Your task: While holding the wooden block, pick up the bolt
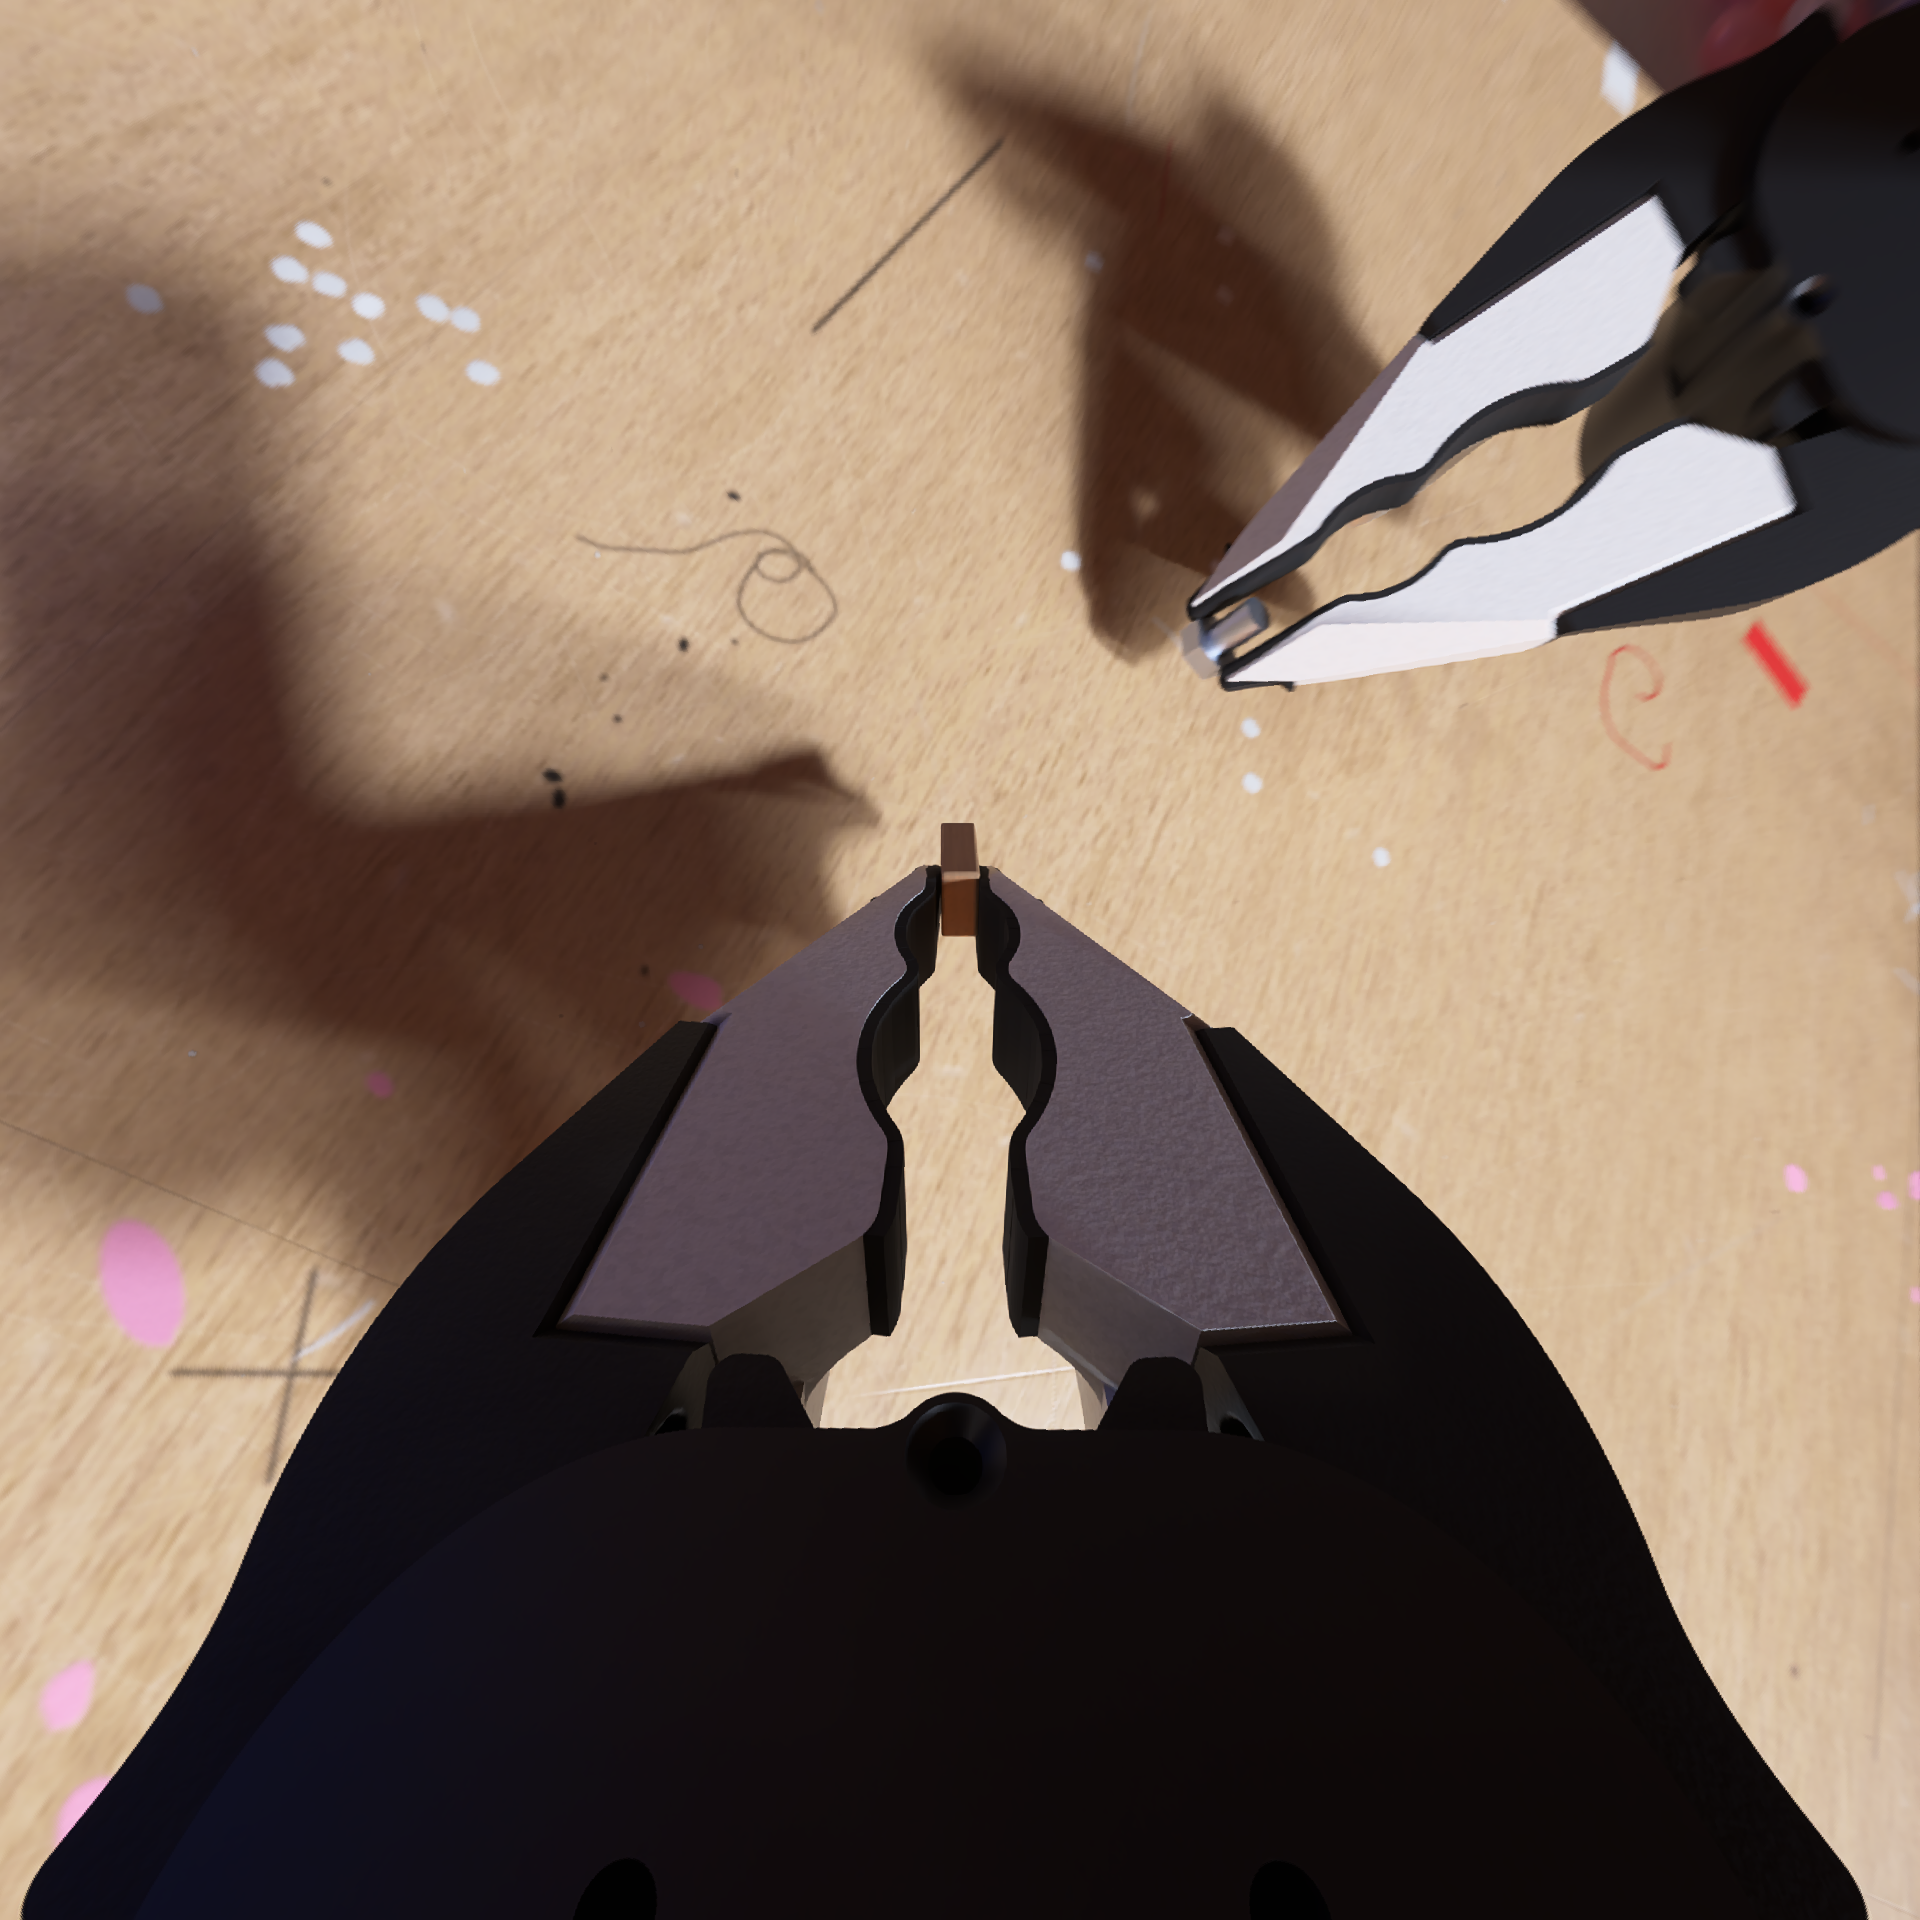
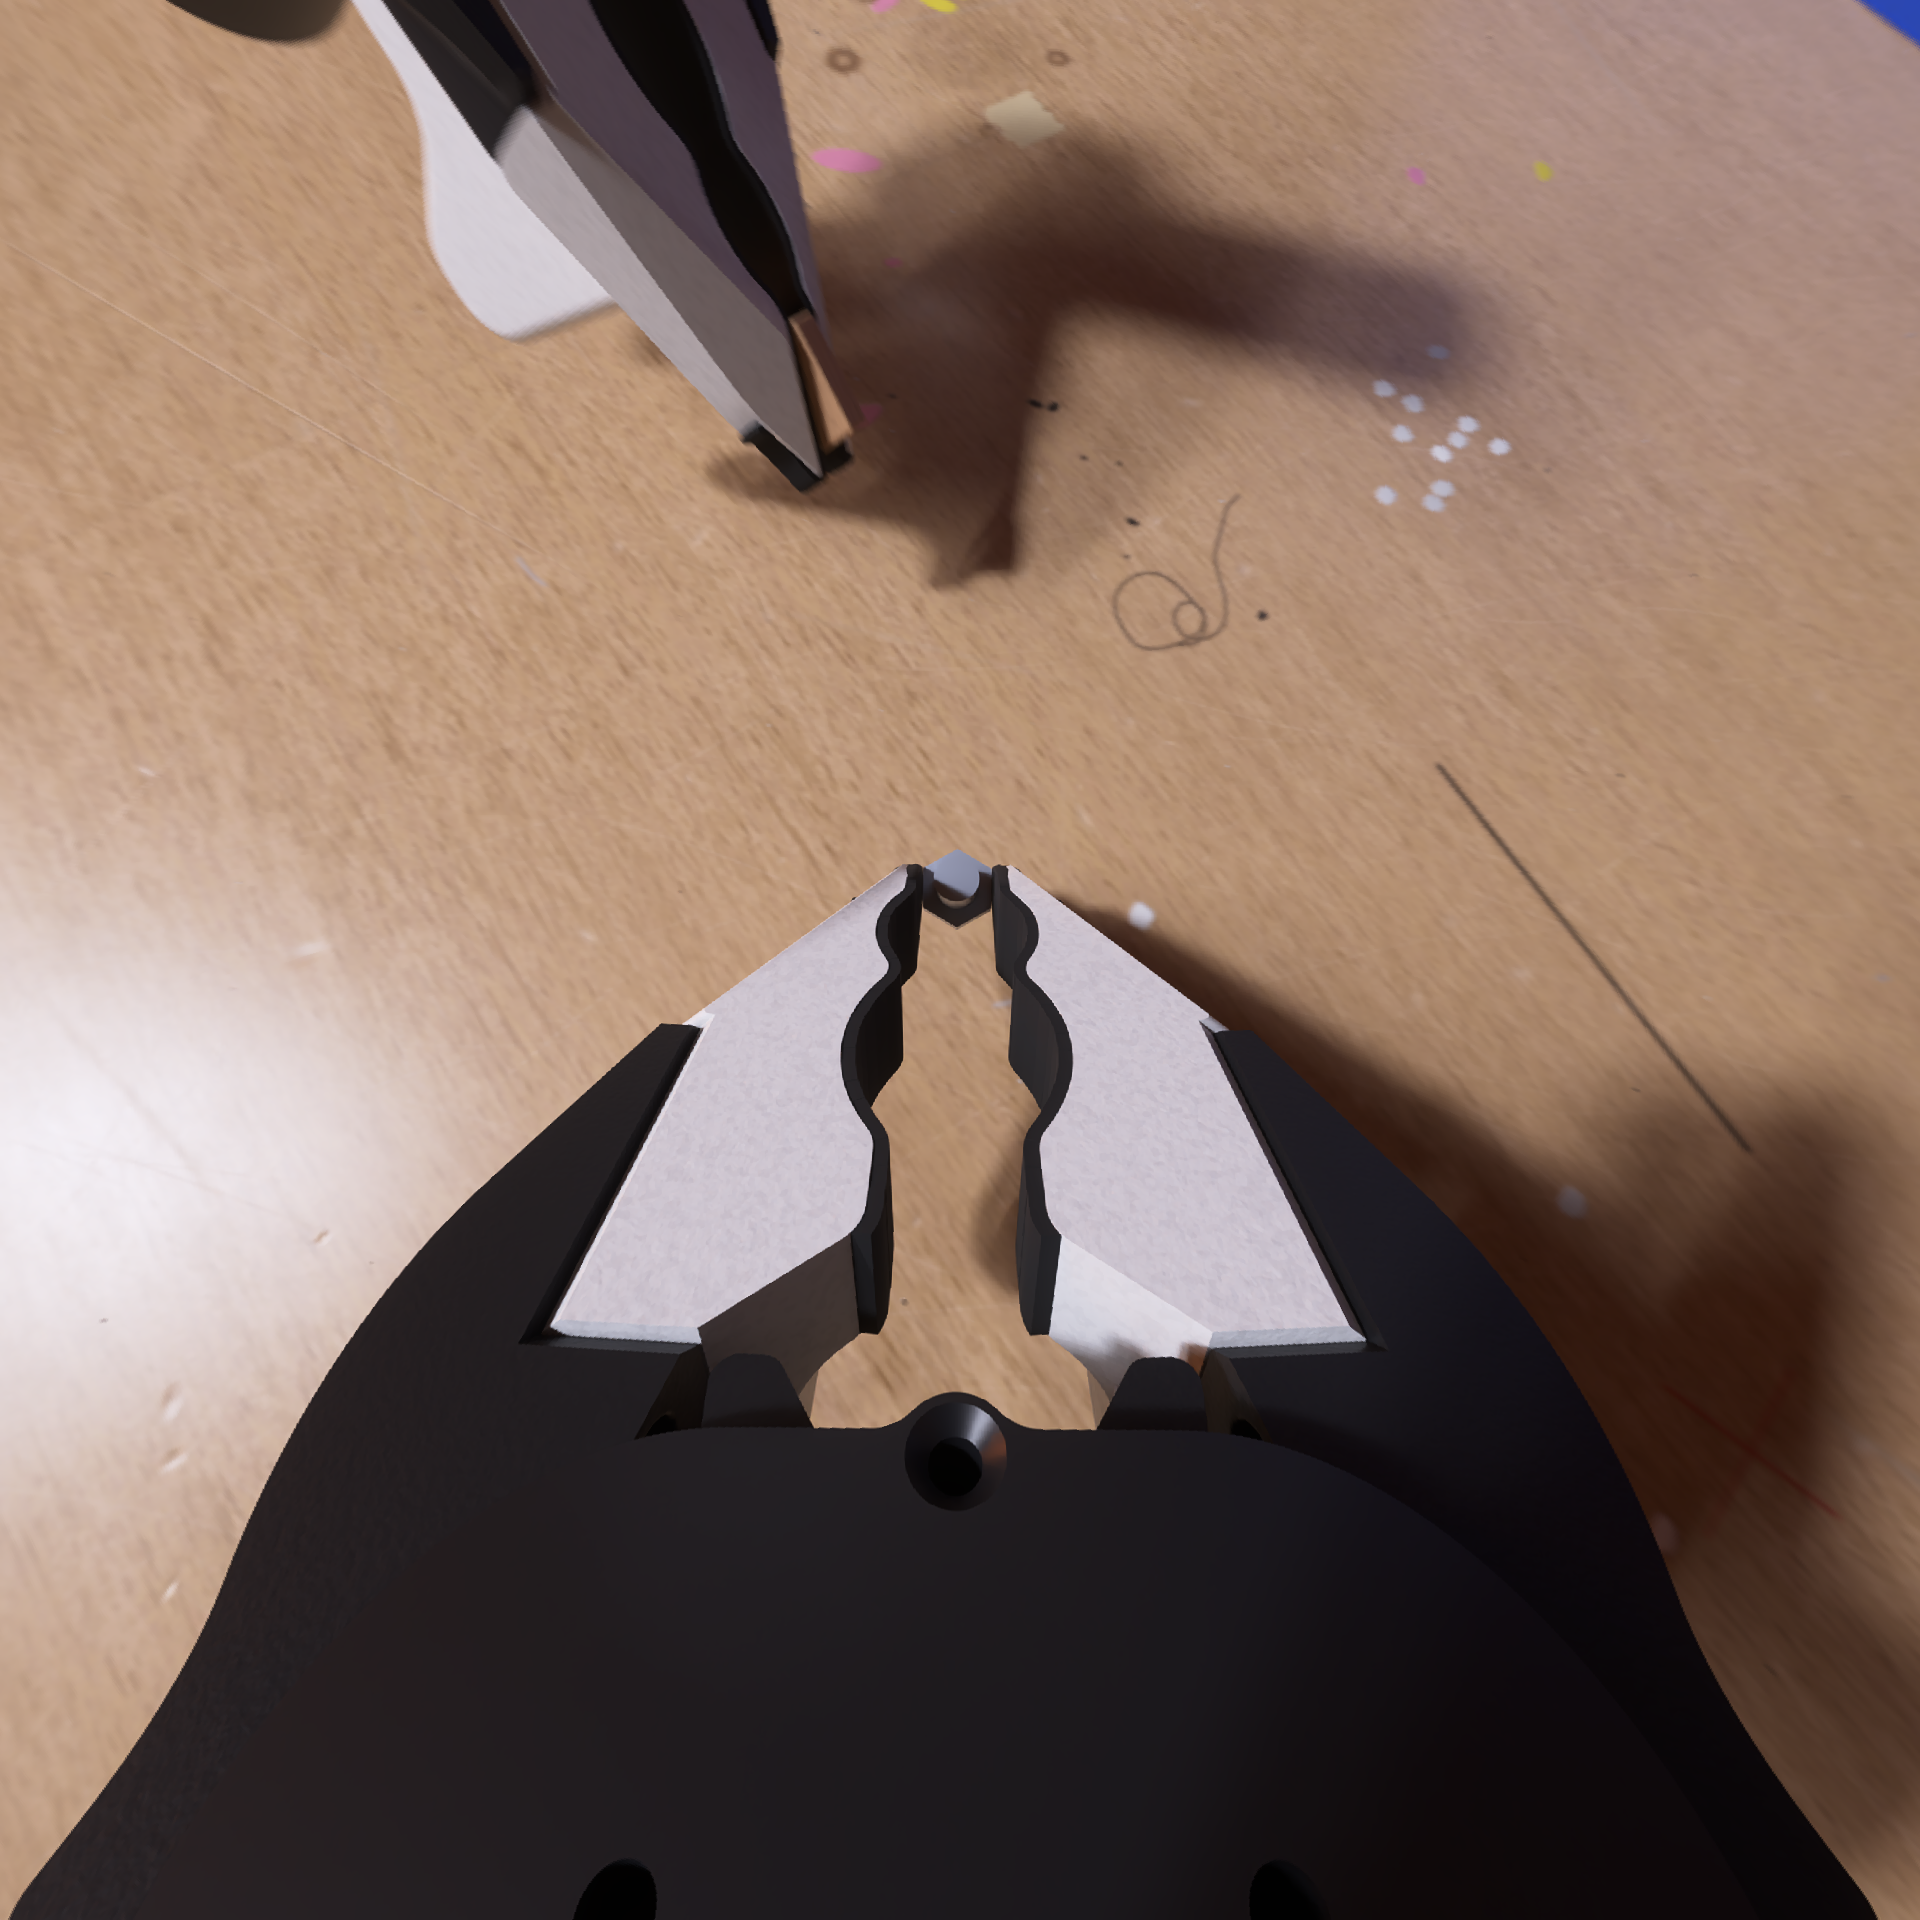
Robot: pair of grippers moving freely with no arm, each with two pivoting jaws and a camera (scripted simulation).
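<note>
Left black gripper with grey finger plates (image 1: 957, 878): jaws nearly closed, clamped on the small brown wooden block (image 1: 958, 891), held right at the tips, top end poking out a little beyond them. Right black gripper with white finger plates (image 2: 957, 883): jaws closed to a narrow gap, pinching the small silver metal bolt (image 2: 956, 891) between the very tips; hex head seen just ahead of the tips. Seen from the left wrist, bolt (image 1: 1226, 629) lying crosswise between the right tips, close above the scratched, paint-speckled wooden desk (image 1: 1039, 416). Cannot tell if bolt touches the desk. Both grippers well apart.
</note>
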